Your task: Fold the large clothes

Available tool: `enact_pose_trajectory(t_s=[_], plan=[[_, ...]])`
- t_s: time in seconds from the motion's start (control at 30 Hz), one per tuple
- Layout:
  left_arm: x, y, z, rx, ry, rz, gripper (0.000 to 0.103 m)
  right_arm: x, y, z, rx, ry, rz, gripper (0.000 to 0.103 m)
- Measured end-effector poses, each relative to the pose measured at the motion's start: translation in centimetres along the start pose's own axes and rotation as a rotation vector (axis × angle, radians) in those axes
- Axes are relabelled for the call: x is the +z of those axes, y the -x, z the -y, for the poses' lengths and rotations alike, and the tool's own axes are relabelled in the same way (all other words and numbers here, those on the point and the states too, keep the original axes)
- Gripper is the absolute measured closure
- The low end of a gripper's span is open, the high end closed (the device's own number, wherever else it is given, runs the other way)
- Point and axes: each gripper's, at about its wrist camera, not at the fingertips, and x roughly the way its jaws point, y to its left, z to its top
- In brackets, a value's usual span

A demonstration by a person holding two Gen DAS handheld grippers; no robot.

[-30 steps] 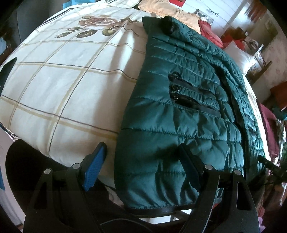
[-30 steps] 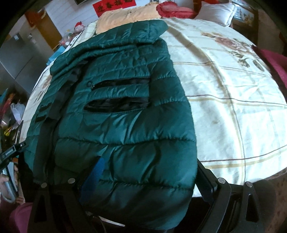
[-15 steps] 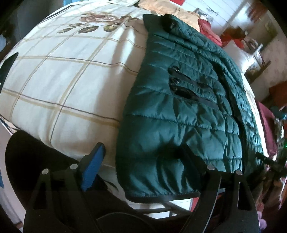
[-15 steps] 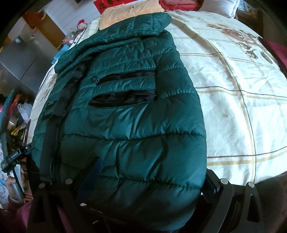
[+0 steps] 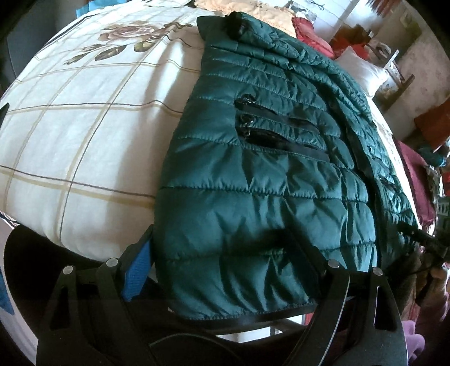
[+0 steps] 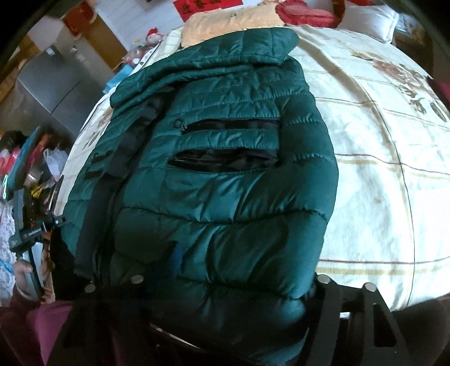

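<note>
While the right claw (image 6: 225,284) closes its jaws, the near hem of the green puffer jacket (image 6: 225,197) bulges between them, though whether the pads already bite is hard to tell. Over on the left, the left claw (image 5: 225,264) stands wide, hem corner of the jacket (image 5: 253,197) between its fingers, blue pad (image 5: 136,273) just beside the fabric's left edge. Jacket lies lengthwise on the bed (image 5: 84,140), hem at the near edge, collar far. Open checked bedspread stretches left of it in the left view, right of it in the right view. Pillows (image 6: 368,17) and an orange blanket (image 6: 225,25) sit far; clutter (image 6: 36,157) crowds the bedside at left.
</note>
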Motion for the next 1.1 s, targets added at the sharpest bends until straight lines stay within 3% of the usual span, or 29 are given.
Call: enact_pose_trajectory(t_s=[0.07, 0.2, 0.33, 0.63, 0.87, 1.1], plan=[[-0.1, 0.1, 0.4, 0.003, -0.021, 0.002, 0.026, 0.1, -0.1, 0.0, -0.005, 0.009, 0.006, 0.046], [0.1, 1.0, 0.7, 0.010, -0.044, 0.025, 0.063, 0.6, 1.1, -0.8, -0.036, 0.067, 0.057, 0.080], [0.7, 2.2, 0.5, -0.017, -0.043, 0.050, 0.086, 1.9, 2.9, -1.2, 0.014, 0.079, 0.115, 0.086], [4.3, 6.8, 1.8, -0.069, -0.061, 0.184, 0.090, 6.7, 6.4, -2.6, 0.091, 0.106, 0.256, 0.088], [10.7, 9.3, 2.2, -0.085, -0.027, 0.335, 0.090, 12.1, 7.5, -2.7, 0.078, 0.091, 0.359, 0.088], [18.4, 7.9, 2.8, -0.077, 0.044, 0.408, 0.090, 18.8, 6.9, -2.0, 0.030, 0.050, 0.410, 0.088]])
